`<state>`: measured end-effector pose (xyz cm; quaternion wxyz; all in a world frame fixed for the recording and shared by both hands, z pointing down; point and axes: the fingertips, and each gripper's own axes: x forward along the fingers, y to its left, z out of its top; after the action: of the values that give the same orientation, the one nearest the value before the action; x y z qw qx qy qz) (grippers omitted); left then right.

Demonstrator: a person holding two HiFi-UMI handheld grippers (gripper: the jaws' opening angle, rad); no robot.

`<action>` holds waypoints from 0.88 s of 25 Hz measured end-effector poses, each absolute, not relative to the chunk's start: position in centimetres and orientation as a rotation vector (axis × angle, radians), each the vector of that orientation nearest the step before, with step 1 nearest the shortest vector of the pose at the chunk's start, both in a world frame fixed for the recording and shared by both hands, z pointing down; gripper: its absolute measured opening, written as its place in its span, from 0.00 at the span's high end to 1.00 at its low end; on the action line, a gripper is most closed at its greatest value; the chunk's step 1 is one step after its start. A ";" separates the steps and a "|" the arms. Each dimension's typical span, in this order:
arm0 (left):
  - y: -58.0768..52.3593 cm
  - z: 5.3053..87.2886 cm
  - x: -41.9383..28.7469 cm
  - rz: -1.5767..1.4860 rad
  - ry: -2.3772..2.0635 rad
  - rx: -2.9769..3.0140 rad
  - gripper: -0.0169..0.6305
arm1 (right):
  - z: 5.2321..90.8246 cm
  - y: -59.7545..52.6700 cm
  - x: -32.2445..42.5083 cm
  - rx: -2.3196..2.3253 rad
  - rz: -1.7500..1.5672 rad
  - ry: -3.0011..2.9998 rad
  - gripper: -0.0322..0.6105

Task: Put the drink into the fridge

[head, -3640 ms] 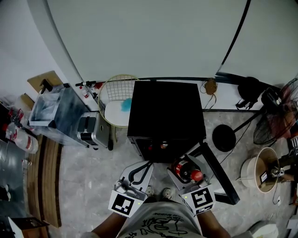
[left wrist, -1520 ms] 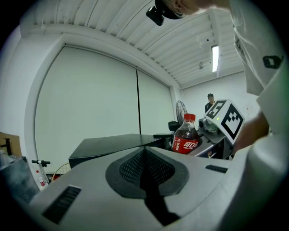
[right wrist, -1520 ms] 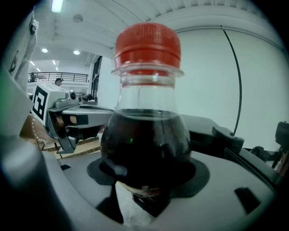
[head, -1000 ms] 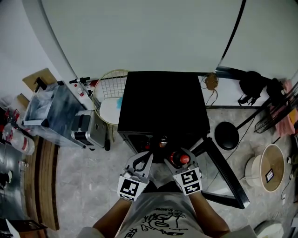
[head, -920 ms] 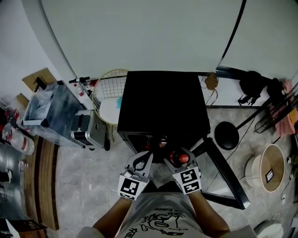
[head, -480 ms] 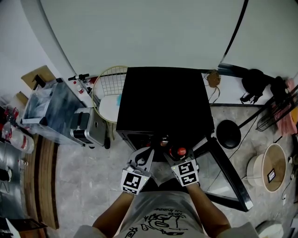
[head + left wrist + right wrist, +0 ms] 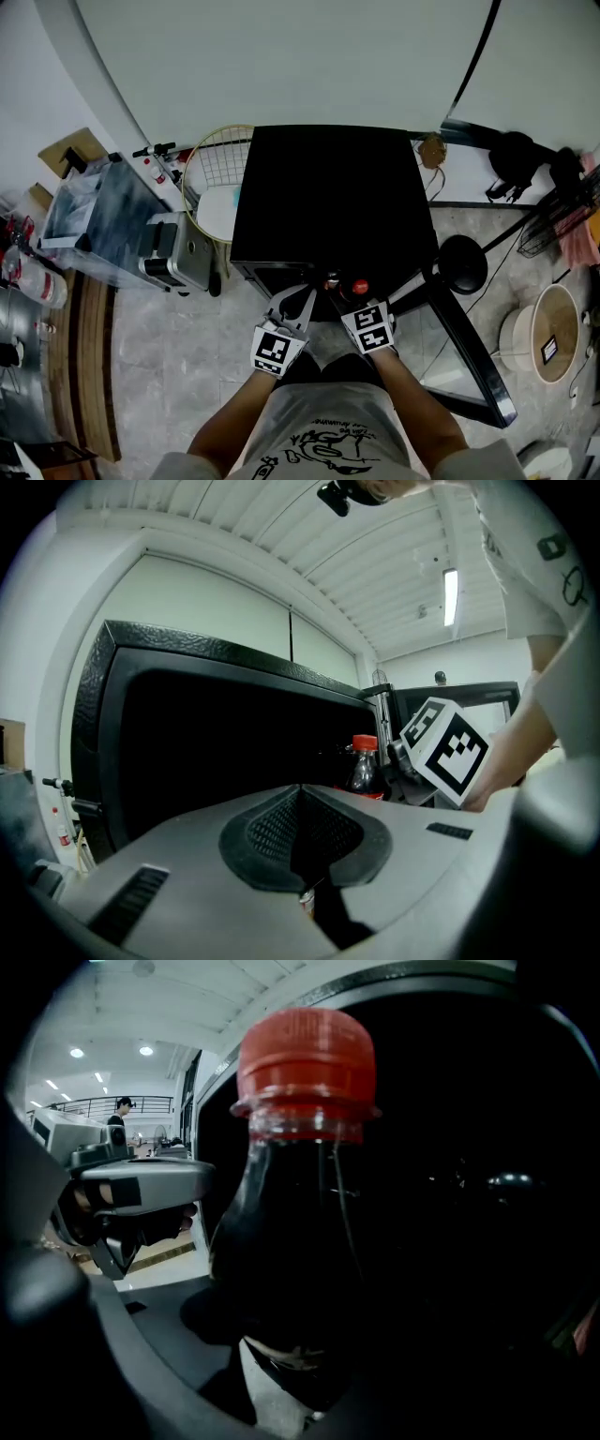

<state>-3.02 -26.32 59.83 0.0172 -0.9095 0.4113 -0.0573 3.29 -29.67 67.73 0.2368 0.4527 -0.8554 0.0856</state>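
Over the last second both hands have dropped and closed in on the fridge [image 7: 333, 192]. My right gripper [image 7: 359, 300] stays clamped wide on the bottle [image 7: 291, 1269], whose cap is now at the open front. My left gripper [image 7: 300, 303] is closed and empty alongside. Judgement: bottle not yet inside; shelving comes next.
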 end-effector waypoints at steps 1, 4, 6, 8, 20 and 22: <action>-26.5 60.1 -2.9 -0.178 1.270 -2.825 0.94 | 67.9 -29.9 3.3 1.240 0.240 -2.342 0.47; -27.2 61.0 -2.5 -0.186 1.257 -2.823 0.94 | 69.2 -30.7 3.4 1.238 0.253 -2.332 0.47; -27.8 61.7 -2.4 -0.190 1.259 -2.828 0.94 | 70.0 -31.2 3.4 1.238 0.257 -2.325 0.47; -28.3 62.4 -2.4 -0.198 1.263 -2.833 0.94 | 70.8 -31.7 3.5 1.237 0.262 -2.316 0.47; -31.4 68.1 -3.5 -0.296 1.364 -2.865 0.94 | 74.6 -34.6 2.8 1.215 0.297 -2.285 0.47; -31.7 68.8 -3.5 -0.326 1.359 -2.859 0.94 | 75.4 -35.0 2.8 1.213 0.308 -2.278 0.47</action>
<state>-3.48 -31.75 68.79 -0.0202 -0.8983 0.4269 -0.1024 2.82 -34.98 75.36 0.2677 0.4496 -0.8445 0.1143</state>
